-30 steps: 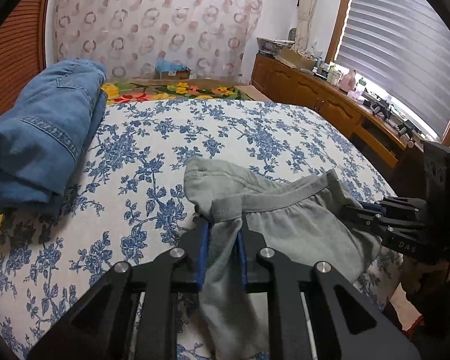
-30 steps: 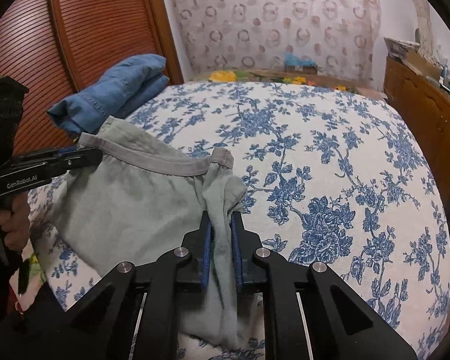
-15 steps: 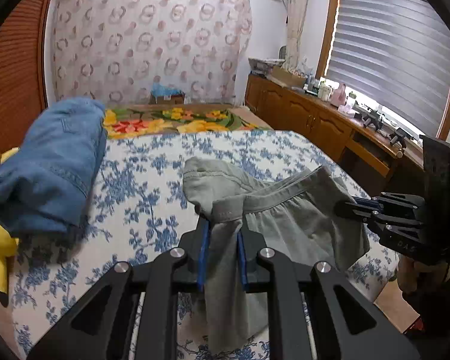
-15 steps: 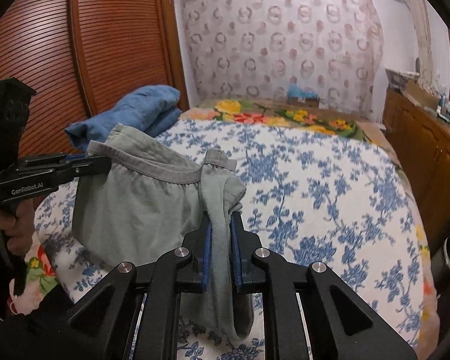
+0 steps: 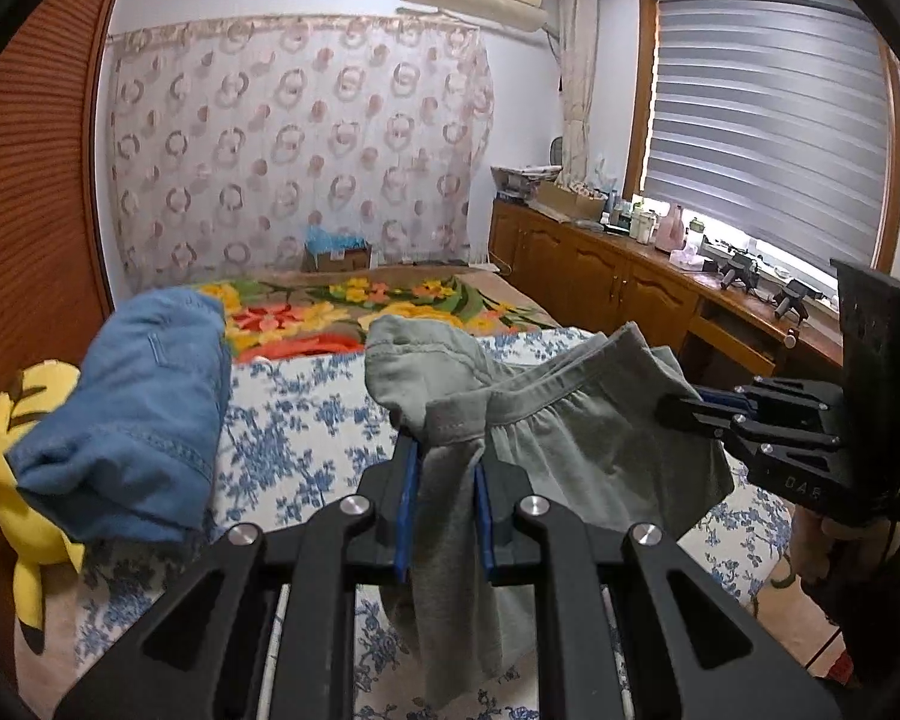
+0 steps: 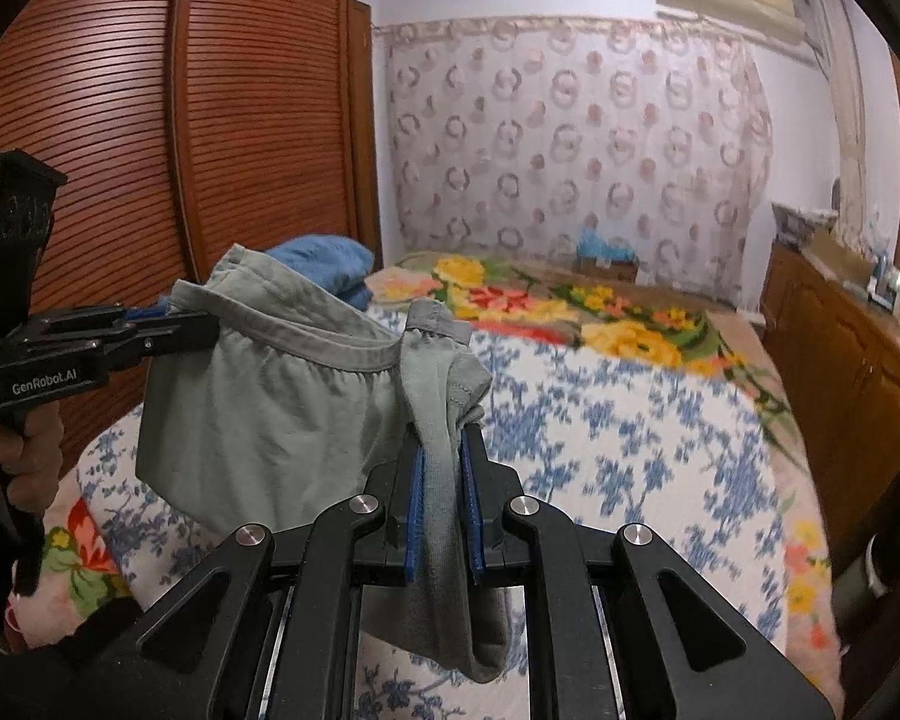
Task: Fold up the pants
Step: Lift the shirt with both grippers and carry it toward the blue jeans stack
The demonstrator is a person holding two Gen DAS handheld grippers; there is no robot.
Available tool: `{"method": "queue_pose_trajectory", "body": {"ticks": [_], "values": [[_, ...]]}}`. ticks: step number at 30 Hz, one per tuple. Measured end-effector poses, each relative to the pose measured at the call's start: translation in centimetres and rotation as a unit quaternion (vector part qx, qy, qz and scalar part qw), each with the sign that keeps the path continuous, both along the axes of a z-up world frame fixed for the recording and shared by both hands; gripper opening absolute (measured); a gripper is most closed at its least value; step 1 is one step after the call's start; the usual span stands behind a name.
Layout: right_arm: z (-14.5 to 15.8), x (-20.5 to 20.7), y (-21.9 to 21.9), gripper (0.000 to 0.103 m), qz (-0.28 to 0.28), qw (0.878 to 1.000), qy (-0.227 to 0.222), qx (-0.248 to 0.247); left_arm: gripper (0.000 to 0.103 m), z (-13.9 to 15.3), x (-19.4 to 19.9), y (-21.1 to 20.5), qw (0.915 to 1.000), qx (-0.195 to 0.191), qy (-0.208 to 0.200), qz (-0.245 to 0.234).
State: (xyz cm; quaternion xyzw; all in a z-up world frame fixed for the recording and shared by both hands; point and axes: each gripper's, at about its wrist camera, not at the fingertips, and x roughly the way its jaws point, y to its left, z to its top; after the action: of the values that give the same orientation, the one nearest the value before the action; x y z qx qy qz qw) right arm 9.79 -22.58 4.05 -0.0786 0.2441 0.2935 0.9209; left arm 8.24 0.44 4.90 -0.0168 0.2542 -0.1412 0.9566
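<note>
At the far left of the left wrist view a yellow plush toy (image 5: 6, 480) lies against the bed's edge, with folded blue jeans (image 5: 144, 414) beside it on the bed (image 5: 294, 420), which carries a blue-flowered sheet. A bright floral blanket (image 5: 342, 312) covers the far end. The grey-green pants (image 5: 546, 438) hang in the air above the near part of the bed, stretched by the waistband between the two tools. The left tongs (image 5: 444, 480) are nearly closed, their blue pads pinching one end of the waistband with cloth trailing down between them. To the right, the right tongs (image 5: 684, 408) are likewise clamped on the other end of the waistband. Along the right wall runs a wooden worktop (image 5: 660, 258) crowded with small items under a window with blinds (image 5: 768, 120).
</note>
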Motion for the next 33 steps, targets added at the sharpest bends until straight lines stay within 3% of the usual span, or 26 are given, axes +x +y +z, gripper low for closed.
{"method": "queue_pose_trajectory", "body": {"ticks": [13, 33], "values": [[4.3, 3.1, 2.9, 0.009, 0.024, 0.999, -0.036, 0.012, 0.014, 2.6, 1.6, 2.3, 0.9993, 0.006, -0.024, 0.027], [5.4, 12.5, 14.4, 0.009, 0.118, 0.991, -0.059, -0.010, 0.014, 0.8, 6.5, 11.9, 0.9913, -0.009, -0.017, 0.130]]}}
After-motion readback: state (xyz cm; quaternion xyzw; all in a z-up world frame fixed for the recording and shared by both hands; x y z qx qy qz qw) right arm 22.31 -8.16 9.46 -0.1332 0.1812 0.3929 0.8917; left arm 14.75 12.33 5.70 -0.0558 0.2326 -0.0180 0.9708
